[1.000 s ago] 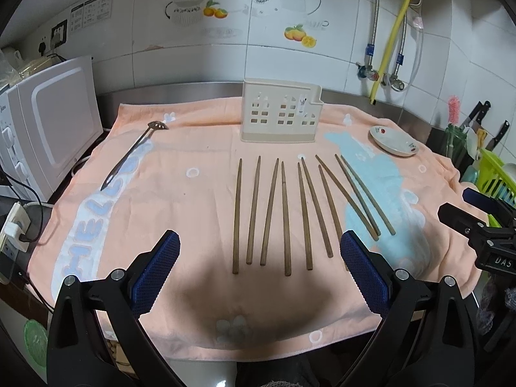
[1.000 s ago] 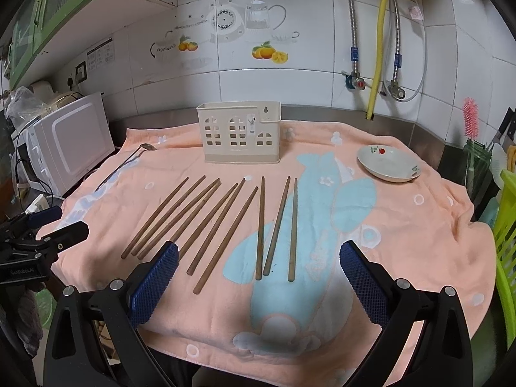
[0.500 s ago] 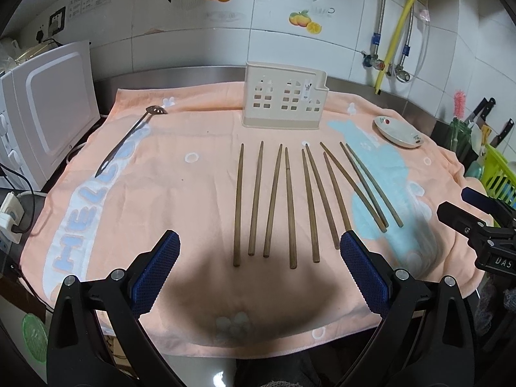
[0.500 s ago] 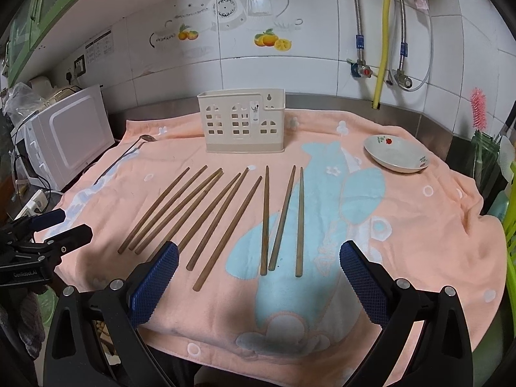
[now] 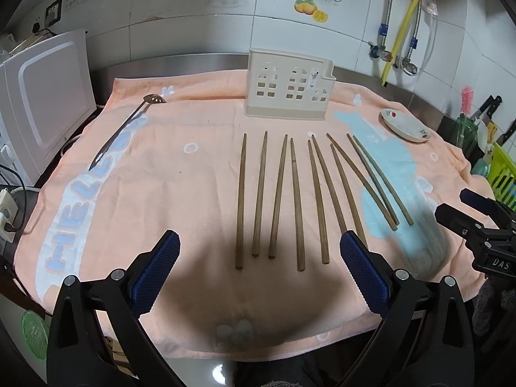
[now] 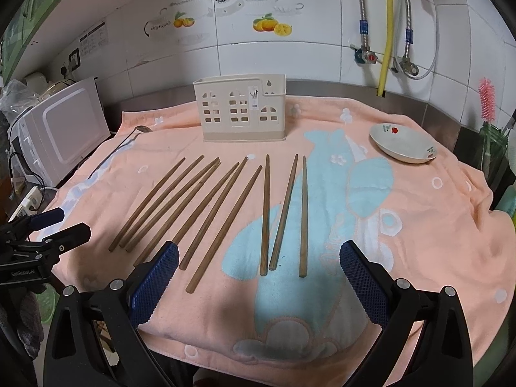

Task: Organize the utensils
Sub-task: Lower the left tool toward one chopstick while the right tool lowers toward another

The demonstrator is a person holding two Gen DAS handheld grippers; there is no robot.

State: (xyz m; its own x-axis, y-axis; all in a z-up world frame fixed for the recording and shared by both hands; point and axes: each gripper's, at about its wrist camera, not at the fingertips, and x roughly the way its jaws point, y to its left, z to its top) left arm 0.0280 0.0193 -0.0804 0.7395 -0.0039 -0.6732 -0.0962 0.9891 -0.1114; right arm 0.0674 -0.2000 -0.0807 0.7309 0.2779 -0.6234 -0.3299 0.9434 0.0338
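Several brown wooden chopsticks (image 5: 296, 203) (image 6: 265, 213) lie side by side on a peach towel (image 5: 161, 167) (image 6: 435, 225). Behind them stands a cream utensil holder (image 5: 288, 88) (image 6: 240, 113) with window-shaped cut-outs, upright and with nothing seen in it. A metal slotted spoon (image 5: 124, 129) (image 6: 129, 138) lies at the towel's far left. My left gripper (image 5: 259, 271) hovers open over the near ends of the left chopsticks. My right gripper (image 6: 259, 274) hovers open over the near ends of the right chopsticks. Neither holds anything.
A small white dish (image 5: 404, 125) (image 6: 403, 143) sits on the towel at the far right. A white microwave (image 5: 45, 96) (image 6: 61, 132) stands at the left. Pipes and a yellow hose (image 6: 387, 32) run down the tiled wall. A green rack (image 5: 503, 174) is at the right edge.
Both grippers have come forward and lower toward the chopsticks, which now look larger. Nothing on the towel has moved.
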